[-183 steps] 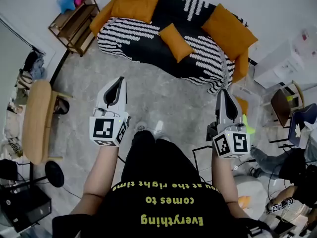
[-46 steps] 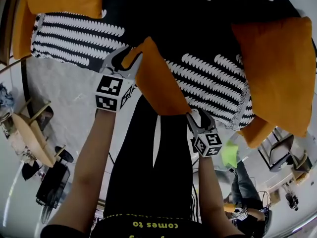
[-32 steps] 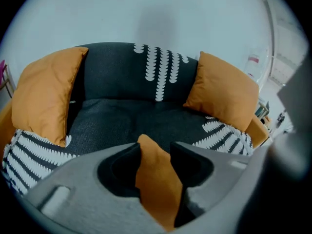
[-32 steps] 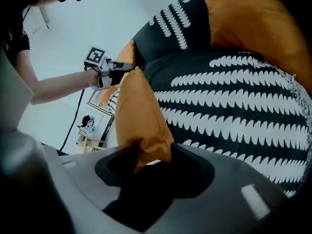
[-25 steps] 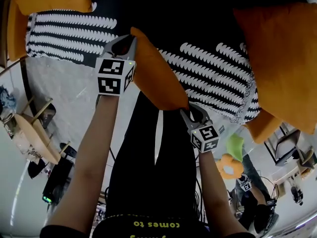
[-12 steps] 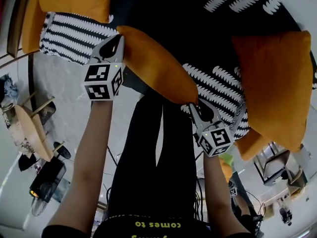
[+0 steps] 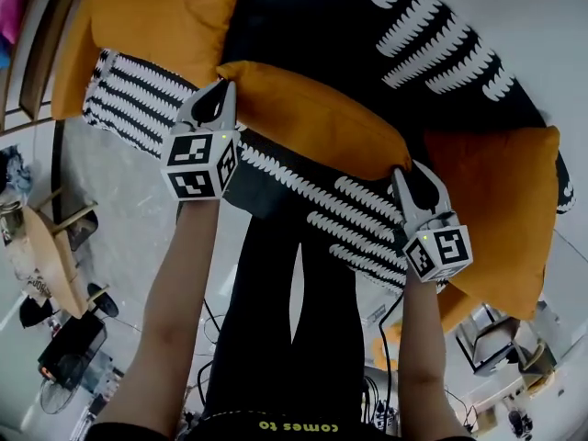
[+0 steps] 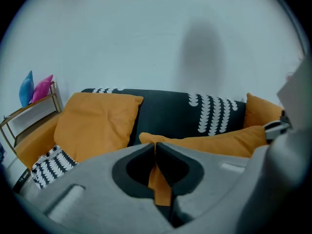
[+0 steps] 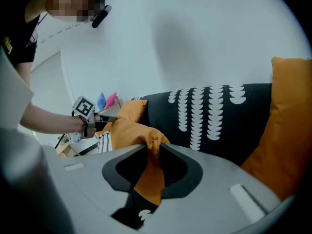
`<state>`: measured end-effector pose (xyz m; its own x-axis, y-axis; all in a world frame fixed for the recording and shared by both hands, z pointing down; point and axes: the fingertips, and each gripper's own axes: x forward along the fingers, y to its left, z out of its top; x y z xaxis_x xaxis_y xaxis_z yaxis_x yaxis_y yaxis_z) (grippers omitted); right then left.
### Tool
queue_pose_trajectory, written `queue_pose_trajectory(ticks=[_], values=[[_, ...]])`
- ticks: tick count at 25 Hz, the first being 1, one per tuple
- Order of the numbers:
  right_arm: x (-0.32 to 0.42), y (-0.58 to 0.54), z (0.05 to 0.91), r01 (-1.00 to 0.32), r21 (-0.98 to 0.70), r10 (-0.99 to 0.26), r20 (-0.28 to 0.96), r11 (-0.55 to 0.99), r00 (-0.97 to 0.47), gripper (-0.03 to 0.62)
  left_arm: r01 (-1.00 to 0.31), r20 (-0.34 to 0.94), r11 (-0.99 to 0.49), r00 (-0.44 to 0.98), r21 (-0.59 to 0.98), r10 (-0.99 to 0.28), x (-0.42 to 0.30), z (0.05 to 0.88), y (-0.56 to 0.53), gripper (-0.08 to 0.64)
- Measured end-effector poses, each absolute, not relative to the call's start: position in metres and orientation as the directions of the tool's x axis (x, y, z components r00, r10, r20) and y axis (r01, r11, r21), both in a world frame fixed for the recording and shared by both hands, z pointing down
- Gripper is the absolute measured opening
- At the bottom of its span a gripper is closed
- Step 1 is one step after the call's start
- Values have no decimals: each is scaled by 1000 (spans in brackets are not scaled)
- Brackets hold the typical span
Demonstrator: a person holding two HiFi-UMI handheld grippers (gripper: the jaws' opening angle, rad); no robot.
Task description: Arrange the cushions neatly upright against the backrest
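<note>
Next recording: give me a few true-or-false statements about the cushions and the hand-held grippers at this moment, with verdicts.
1. The left hand-held gripper is shut on a corner of the small cushion. True.
2. The right hand-held gripper is empty. False: it grips the opposite corner of the small cushion.
3. The small cushion lies on the floor. False: it hangs between both grippers, over the sofa.
4. A large cushion leans at the sofa's left end. True.

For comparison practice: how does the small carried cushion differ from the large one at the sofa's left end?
The small cushion hangs level above the seat; the large cushion leans upright on the backrest. The left hand-held gripper and the right hand-held gripper, its jaws just closing, pinch the small cushion's ends; the large cushion is untouched. Both are orange.
</note>
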<state>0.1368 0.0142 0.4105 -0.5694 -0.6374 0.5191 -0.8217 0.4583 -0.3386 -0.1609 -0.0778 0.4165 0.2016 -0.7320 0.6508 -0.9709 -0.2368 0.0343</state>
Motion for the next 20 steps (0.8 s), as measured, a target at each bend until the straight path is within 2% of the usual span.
queue_pose_trajectory(ticks=[13, 18, 20], values=[[165, -67, 469, -930, -322, -734, 585, 179, -344, 98, -901, 674, -426, 363, 79, -643, -132, 459, -167, 15], [170, -90, 533, -959, -277, -665, 706, 58, -244, 101, -859, 700, -470, 464, 205, -543, -127, 516, -197, 21], [174, -97, 549, -957, -289, -641, 729, 31, -241, 110, -829, 713, -508, 501, 233, -490, -121, 533, -200, 76]])
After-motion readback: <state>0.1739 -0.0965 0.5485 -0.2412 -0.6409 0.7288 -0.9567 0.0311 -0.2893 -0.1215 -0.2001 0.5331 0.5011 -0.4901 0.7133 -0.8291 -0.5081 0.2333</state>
